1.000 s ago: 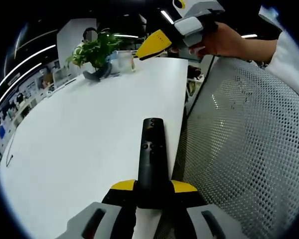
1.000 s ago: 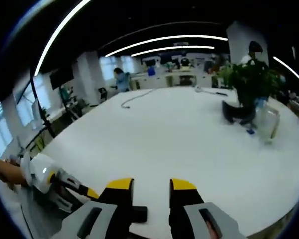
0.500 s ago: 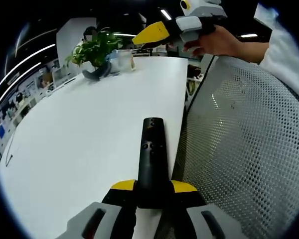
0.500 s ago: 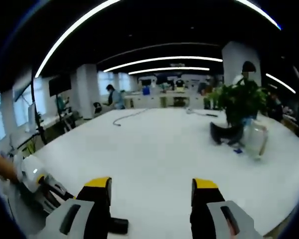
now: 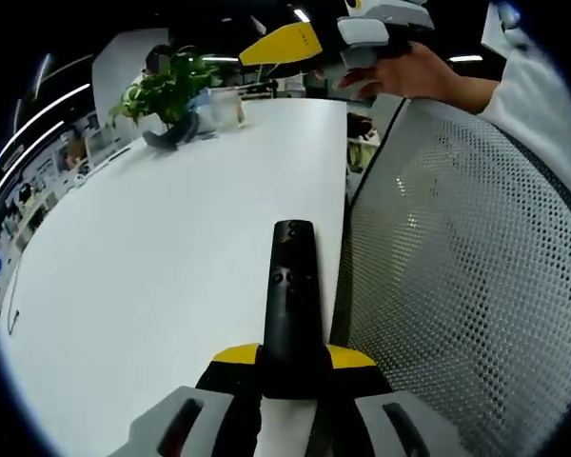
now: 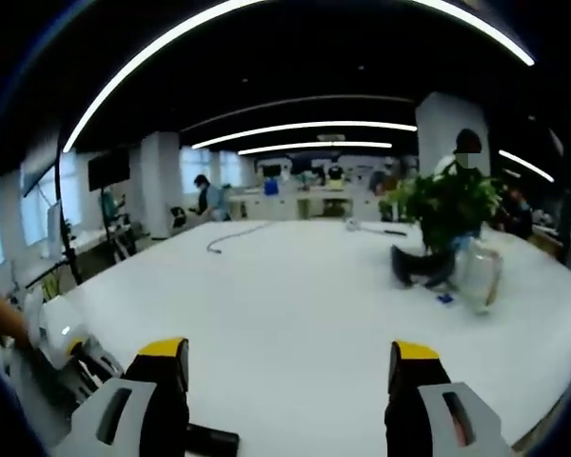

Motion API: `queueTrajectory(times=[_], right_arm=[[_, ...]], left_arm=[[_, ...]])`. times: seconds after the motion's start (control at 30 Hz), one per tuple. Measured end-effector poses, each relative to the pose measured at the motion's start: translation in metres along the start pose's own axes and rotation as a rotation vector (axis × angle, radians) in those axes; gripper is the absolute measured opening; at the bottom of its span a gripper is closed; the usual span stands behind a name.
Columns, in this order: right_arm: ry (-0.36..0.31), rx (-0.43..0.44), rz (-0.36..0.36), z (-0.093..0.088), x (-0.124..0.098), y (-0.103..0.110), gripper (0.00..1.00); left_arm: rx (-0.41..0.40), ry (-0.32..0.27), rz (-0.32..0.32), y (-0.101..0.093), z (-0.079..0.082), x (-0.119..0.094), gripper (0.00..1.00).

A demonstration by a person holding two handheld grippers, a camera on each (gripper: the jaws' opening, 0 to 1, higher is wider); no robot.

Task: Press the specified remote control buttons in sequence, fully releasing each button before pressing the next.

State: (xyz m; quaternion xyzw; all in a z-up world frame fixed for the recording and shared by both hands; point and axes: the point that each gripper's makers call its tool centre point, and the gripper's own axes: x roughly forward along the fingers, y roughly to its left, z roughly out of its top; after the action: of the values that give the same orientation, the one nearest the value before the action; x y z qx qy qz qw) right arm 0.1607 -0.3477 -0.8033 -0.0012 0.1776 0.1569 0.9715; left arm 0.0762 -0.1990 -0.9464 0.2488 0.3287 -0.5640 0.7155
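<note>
Your right gripper (image 6: 292,395) has opened up. A second ago its yellow tips sat close together; now they stand far apart, with lots of white tabletop (image 6: 305,314) between them. You have also lifted that gripper up and away from the black remote (image 5: 292,295). In the left gripper view, your right gripper (image 5: 284,43) now sits higher and further from the remote than before. In the right gripper view, less of the remote's end (image 6: 212,441) peeks out now.

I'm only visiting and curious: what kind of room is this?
Probably an open-plan office: a big white table with a potted plant, a mesh chair beside it, long ceiling light strips and more desks behind.
</note>
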Motion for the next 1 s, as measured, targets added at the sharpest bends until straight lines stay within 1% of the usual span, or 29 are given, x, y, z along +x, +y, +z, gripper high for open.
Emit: queueTrajectory(times=[0.13, 0.23, 0.47, 0.57, 0.63, 0.9, 1.0], right_arm=[[0.025, -0.027, 0.000, -0.005, 0.003, 0.002, 0.84], [0.044, -0.032, 0.006, -0.008, 0.004, 0.004, 0.84], [0.068, -0.037, 0.007, -0.012, 0.005, 0.004, 0.83], [0.065, -0.030, 0.008, -0.011, 0.005, 0.003, 0.83], [0.078, -0.022, 0.010, -0.014, 0.006, 0.003, 0.82], [0.089, -0.013, 0.015, -0.016, 0.006, 0.004, 0.81], [0.092, -0.006, 0.019, -0.016, 0.006, 0.004, 0.80]], left_arm=[[0.018, 0.018, -0.009, 0.003, 0.000, 0.000, 0.23], [0.035, 0.023, -0.005, 0.010, 0.000, -0.001, 0.23], [0.032, 0.039, -0.002, 0.037, 0.002, -0.002, 0.23], [0.055, 0.049, -0.003, 0.047, 0.004, 0.000, 0.23], [0.059, 0.052, -0.004, 0.053, 0.005, 0.001, 0.23], [0.111, 0.079, 0.009, 0.093, 0.012, 0.003, 0.23], [0.132, 0.090, 0.015, 0.112, 0.017, 0.003, 0.23]])
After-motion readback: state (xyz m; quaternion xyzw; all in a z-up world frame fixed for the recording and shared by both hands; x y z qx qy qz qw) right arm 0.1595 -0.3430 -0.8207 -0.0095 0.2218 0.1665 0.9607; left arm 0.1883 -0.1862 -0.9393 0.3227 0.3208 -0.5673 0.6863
